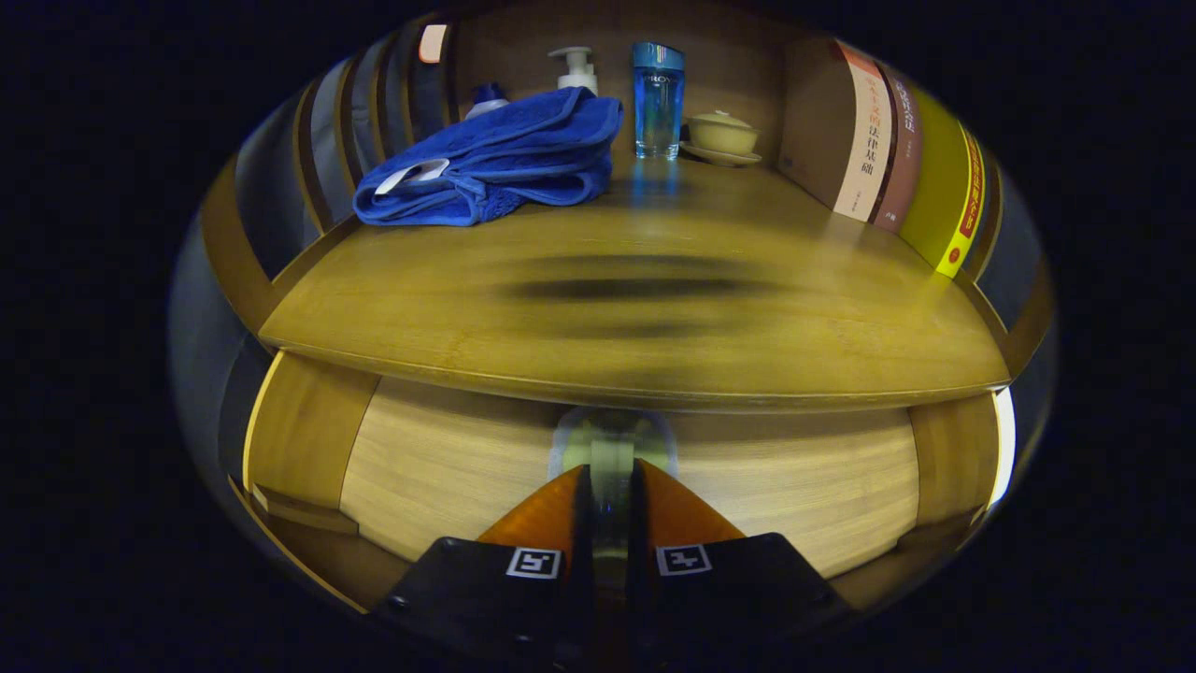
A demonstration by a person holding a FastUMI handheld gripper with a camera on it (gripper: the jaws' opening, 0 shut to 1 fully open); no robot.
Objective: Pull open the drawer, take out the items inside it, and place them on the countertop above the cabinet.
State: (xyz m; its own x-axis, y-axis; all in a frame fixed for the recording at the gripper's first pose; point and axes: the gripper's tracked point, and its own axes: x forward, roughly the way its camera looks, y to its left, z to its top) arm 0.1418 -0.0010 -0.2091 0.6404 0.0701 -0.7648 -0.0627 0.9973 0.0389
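Observation:
The light wood drawer front sits below the countertop, closed or nearly so. A clear, pale handle stands at its middle. My gripper is right at it, the two orange fingers nearly together with the handle's narrow middle part between them. Both fingers appear to press on it. The drawer's inside is hidden.
On the countertop lie a folded blue towel at the back left, a white pump bottle, a blue glass bottle and a lidded yellow cup on a saucer. Books stand at the right.

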